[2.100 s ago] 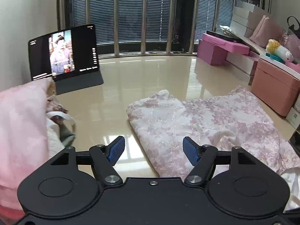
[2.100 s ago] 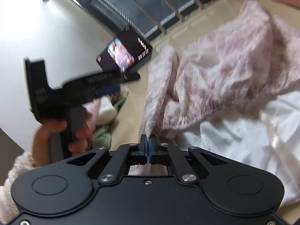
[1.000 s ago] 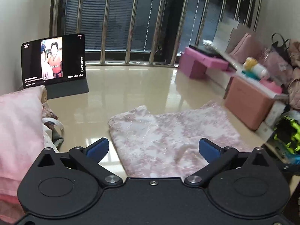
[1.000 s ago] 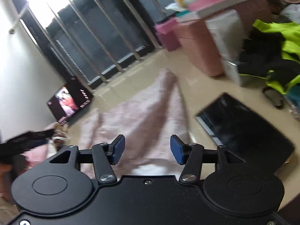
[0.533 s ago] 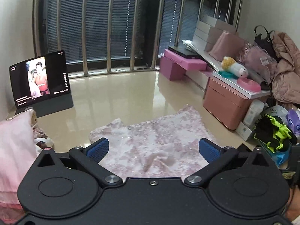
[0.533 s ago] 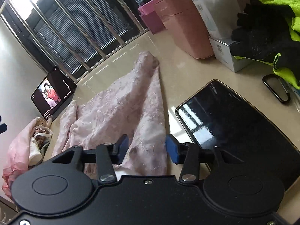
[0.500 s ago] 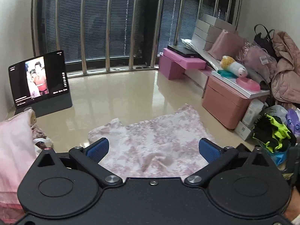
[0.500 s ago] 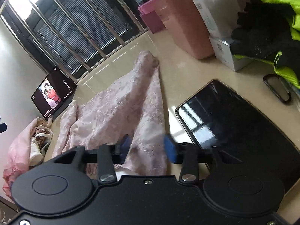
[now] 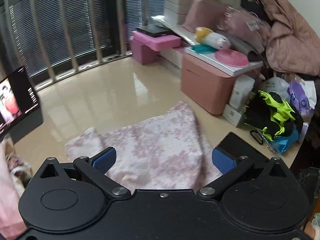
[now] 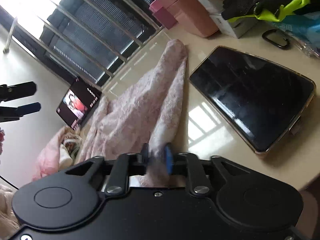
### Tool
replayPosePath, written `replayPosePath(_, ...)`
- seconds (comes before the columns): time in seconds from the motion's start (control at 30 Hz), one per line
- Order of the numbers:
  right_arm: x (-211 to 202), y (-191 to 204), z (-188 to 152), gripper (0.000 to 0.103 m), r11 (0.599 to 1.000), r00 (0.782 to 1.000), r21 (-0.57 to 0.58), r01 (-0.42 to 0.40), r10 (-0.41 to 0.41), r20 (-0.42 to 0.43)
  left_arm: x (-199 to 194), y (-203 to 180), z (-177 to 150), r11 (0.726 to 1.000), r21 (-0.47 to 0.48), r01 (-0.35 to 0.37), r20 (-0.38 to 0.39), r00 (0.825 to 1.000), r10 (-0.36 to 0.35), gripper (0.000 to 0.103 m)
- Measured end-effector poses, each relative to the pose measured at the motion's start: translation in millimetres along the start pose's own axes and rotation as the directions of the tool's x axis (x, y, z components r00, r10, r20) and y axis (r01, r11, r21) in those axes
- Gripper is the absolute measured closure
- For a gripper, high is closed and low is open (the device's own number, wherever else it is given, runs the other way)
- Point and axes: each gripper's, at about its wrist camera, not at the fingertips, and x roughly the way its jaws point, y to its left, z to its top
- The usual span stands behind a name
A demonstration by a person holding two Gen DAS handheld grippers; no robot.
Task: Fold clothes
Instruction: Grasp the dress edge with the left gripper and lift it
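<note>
Cloth [image 10: 140, 108] bunches between the nearly closed right gripper [image 10: 157, 158], so lift its near edge evenly forward while the wide-open, empty left gripper [image 9: 164, 159] pins the fabric below it.

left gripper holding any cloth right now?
No: in the left wrist view the left gripper is wide open, its blue pads apart above the pink floral garment without clamping it.

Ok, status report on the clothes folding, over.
Left hand-held gripper open, above the pink floral garment. Right hand-held gripper shut on the garment's near edge. Dark tablet lies flat just right of the cloth.
</note>
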Motion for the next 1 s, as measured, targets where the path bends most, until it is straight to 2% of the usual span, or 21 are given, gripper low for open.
replayPosePath(0.07, 2.5, -2.6, 1.3, 0.079, 1.000, 1.000, 0.025, -0.013, 0.013, 0.002, 19.7, -17.5, 10.1, 1.000, 0.012, -0.008, -0.024, 1.000, 0.008, 0.000)
replayPosePath(0.13, 6.1, -5.5, -0.5, 0.097, 0.998, 1.000, 0.054, -0.022, 0.022, -0.002, 46.5, -38.4, 17.2, 0.999, 0.026, -0.028, -0.062, 0.998, 0.029, 0.000)
replayPosePath(0.2, 8.3, -7.6, -3.2, 0.100, 0.997, 1.000, 0.071, -0.031, 0.031, -0.003, 78.6, -65.5, 23.7, 0.994, 0.076, -0.075, -0.094, 0.992, 0.082, 0.001)
replayPosePath(0.37, 0.1, 14.3, -5.1, 0.101, 0.995, 0.999, -0.101, 0.022, -0.018, 0.045, 152.3, -113.3, 27.9, 0.951, 0.200, -0.234, -0.125, 0.957, 0.262, 0.009)
replayPosePath(0.43, -2.0, 26.4, -5.3, 0.101, 0.982, 0.998, -0.183, 0.043, -0.033, 0.060, 173.7, -117.3, 28.8, 0.949, 0.193, -0.248, -0.153, 0.948, 0.279, 0.021)
replayPosePath(0.6, -0.4, 44.4, -7.3, 0.101, 0.940, 0.996, -0.331, 0.081, -0.062, 0.067, 205.0, -122.5, 28.0, 0.947, 0.190, -0.260, -0.221, 0.928, 0.299, 0.033)
replayPosePath(0.67, 1.2, 49.0, -8.9, 0.101, 0.924, 0.996, -0.373, 0.087, -0.067, 0.066, 210.9, -121.6, 26.2, 0.949, 0.178, -0.259, -0.242, 0.924, 0.297, 0.039)
replayPosePath(0.77, 4.3, 57.5, -13.4, 0.101, 0.896, 0.994, -0.432, 0.100, -0.076, 0.072, 212.3, -118.3, 24.9, 0.956, 0.159, -0.248, -0.241, 0.929, 0.281, 0.059)
replayPosePath(0.8, 4.8, 59.8, -13.9, 0.101, 0.888, 0.994, -0.447, 0.103, -0.078, 0.074, 212.2, -116.8, 24.9, 0.957, 0.155, -0.244, -0.244, 0.930, 0.276, 0.077)
replayPosePath(0.83, 5.2, 61.7, -14.0, 0.101, 0.882, 0.994, -0.459, 0.106, -0.080, 0.075, 212.2, -115.1, 25.0, 0.960, 0.148, -0.239, -0.247, 0.931, 0.270, 0.090)
replayPosePath(0.93, 6.5, 66.1, -14.3, 0.101, 0.864, 0.993, -0.491, 0.115, -0.089, 0.077, 208.9, -96.5, 29.1, 0.983, 0.023, -0.184, -0.259, 0.948, 0.184, 0.096)
replayPosePath(1.0, 6.3, 70.7, -15.6, 0.101, 0.841, 0.991, -0.524, 0.132, -0.103, 0.084, 198.6, -69.4, 31.8, 0.986, -0.139, -0.092, -0.245, 0.968, 0.056, 0.096)
